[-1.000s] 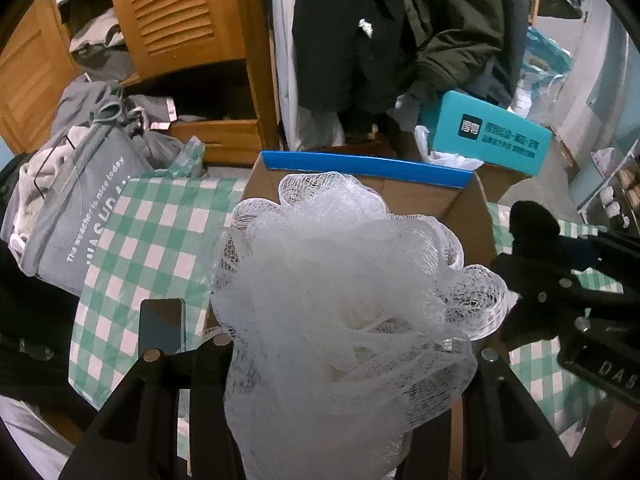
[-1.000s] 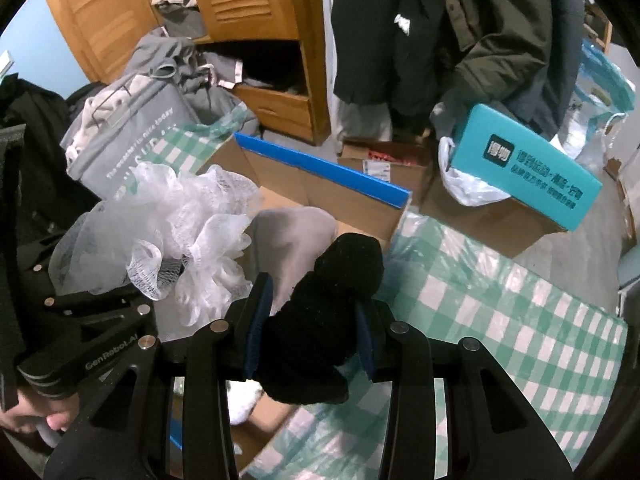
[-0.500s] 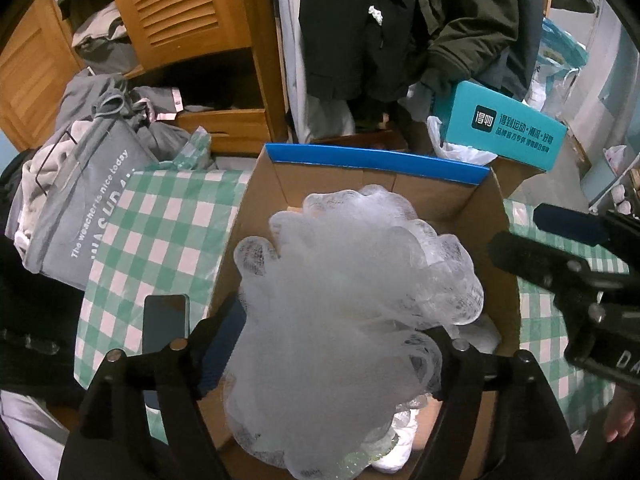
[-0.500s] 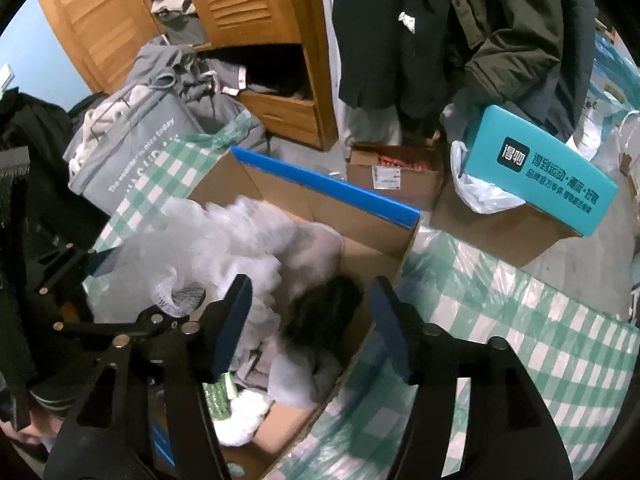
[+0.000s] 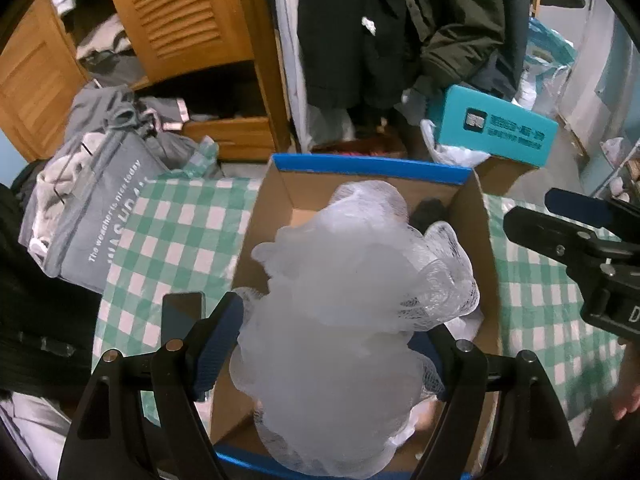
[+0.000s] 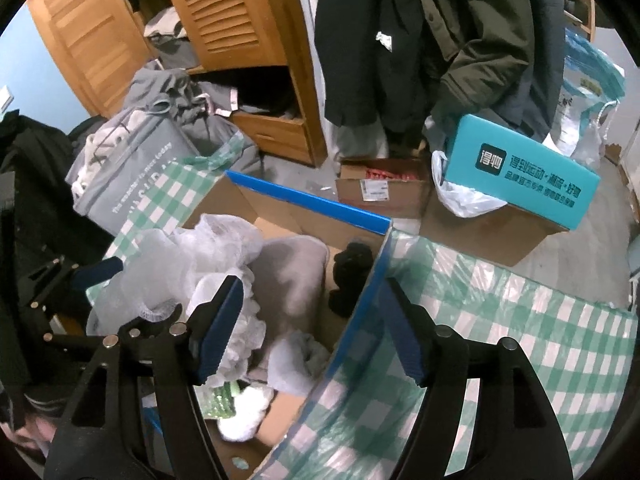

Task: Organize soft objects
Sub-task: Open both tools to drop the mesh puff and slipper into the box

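A cardboard box with a blue rim (image 5: 368, 168) stands open on the checked cloth. A white mesh bath pouf (image 5: 360, 280) lies loose in it, blurred, between the wide-apart fingers of my left gripper (image 5: 332, 320), which is open. In the right wrist view the pouf (image 6: 200, 252) sits at the box's left, beside a grey cloth (image 6: 288, 276). A black soft item (image 6: 352, 276) rests against the box's right wall (image 6: 360, 316). My right gripper (image 6: 312, 308) hangs above it, jaws opening, with nothing pressed between its pads.
The green-and-white checked cloth (image 6: 500, 340) covers the table. A dark phone (image 5: 182, 312) lies left of the box. A grey bag (image 5: 96, 216), a teal carton (image 6: 528, 176) on other boxes, a wooden wardrobe (image 5: 180, 12) and hanging coats (image 6: 420, 40) stand behind.
Both grippers went from shut on their loads to open. The pouf sank from the left jaws into the box, and the black item dropped from the right jaws into the box.
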Tool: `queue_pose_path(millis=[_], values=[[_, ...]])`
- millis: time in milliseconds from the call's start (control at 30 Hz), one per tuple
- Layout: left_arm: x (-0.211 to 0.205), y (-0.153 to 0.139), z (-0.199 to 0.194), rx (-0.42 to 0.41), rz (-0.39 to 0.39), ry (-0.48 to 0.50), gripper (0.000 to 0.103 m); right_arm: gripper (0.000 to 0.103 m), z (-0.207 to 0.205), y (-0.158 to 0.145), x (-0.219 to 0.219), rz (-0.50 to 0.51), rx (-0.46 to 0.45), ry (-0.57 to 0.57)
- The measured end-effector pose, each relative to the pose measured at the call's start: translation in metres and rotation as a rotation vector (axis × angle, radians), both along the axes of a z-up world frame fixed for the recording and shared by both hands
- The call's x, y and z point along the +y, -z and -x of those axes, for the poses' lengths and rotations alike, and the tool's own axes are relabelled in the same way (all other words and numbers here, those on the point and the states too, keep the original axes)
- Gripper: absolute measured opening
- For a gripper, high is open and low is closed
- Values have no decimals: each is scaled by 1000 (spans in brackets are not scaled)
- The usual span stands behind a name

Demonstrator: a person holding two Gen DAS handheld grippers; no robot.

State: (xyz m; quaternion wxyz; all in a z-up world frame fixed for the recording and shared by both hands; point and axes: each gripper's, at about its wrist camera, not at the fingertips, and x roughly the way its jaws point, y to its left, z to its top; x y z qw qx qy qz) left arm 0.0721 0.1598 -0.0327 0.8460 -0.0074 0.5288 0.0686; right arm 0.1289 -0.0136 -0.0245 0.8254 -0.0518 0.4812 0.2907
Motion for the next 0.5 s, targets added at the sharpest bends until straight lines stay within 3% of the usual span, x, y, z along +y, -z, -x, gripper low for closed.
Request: queue_pose_path(millis=[133,333,500], values=[[4,-1,2,25,72,-7,80,72,5,-4,-3,-11,0,-1],[4,-1,7,38,59,-10,80,72,10,-3,-2,-32,13,-25],[15,4,3,51,113,-34,80,72,22,6,0,-55,48,-55]])
